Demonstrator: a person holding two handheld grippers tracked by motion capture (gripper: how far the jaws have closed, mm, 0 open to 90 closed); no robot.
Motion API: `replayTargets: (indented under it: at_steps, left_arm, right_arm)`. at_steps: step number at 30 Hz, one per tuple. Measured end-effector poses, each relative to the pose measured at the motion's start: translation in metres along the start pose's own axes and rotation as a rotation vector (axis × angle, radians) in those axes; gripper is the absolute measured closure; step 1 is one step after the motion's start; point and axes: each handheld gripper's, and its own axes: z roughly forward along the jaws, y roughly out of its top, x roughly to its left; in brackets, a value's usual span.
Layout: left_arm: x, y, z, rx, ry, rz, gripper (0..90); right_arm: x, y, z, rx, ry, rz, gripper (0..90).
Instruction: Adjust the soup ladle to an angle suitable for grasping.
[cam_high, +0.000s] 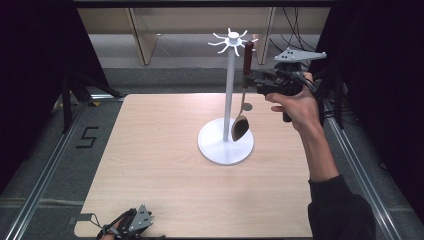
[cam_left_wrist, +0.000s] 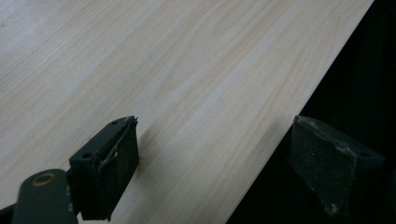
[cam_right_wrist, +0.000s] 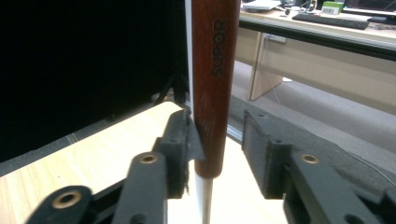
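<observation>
— Two grippers are showing for us in the high view: the right gripper (cam_high: 256, 82) is hanging raised beyond the table's far right part, the left gripper (cam_high: 131, 224) is resting low at the near left edge of the wooden table (cam_high: 165, 165).

— What are we seeing on the table itself?

— A white utensil stand (cam_high: 229, 100) is rising from a round base at the middle, with short pegs fanning out at its top. A ladle (cam_high: 243, 95) with a reddish-brown wooden handle is hanging from one of those pegs, its dark bowl dangling just above the base.

— And how are the right gripper's jaws sitting?

— We are looking along them in the right gripper view, and they are standing apart around the ladle's handle (cam_right_wrist: 215, 84), near its lower end. The left-hand jaw in that view is touching the wood; the other is standing clear of it with a gap showing. The word SUPOR is reading up the handle. Behind the handle we are catching a sliver of the white pole.

— Who is holding it?

— A person's hand (cam_high: 295, 105) is wrapping the gripper's grip, the forearm running down to a dark sleeve at the bottom right.

— And the left one?

— In the left gripper view its jaws are spread wide with nothing between them, one over the pale wood grain, the other past the table's edge over darkness.
</observation>
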Motion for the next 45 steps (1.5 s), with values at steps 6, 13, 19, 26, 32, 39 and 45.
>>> replayTargets:
  at_steps: [6, 13, 19, 26, 32, 39, 45]
  left_arm:
    - [-0.001, 0.000, 0.000, -0.001, 0.006, -0.004, 15.2]
    - [0.000, 0.000, 0.001, 0.001, 0.002, -0.001, 15.2]
    - [0.000, 0.000, 0.001, 0.003, 0.002, -0.002, 15.2]
    - [0.000, 0.000, 0.001, 0.004, 0.003, -0.005, 15.2]
    - [0.001, 0.000, 0.000, 0.014, 0.001, 0.006, 15.2]
    - [0.000, 0.000, 0.000, 0.014, 0.002, 0.008, 15.2]
    - [0.001, 0.000, 0.000, 0.013, 0.001, 0.008, 15.2]
  right_arm:
    - [-0.001, -0.012, -0.016, -0.037, -0.005, 0.034, 48.8]
    - [-0.002, -0.041, -0.033, -0.031, -0.001, 0.062, 41.8]
    - [-0.003, -0.066, -0.038, -0.026, -0.003, 0.090, 41.2]
    - [0.000, -0.088, -0.042, -0.024, -0.003, 0.089, 39.5]
    - [0.003, -0.099, -0.043, -0.025, -0.004, 0.069, 38.8]
    - [0.007, -0.108, -0.034, -0.007, 0.031, 0.061, 38.3]
    - [0.009, -0.114, -0.027, 0.023, 0.020, 0.073, 37.7]
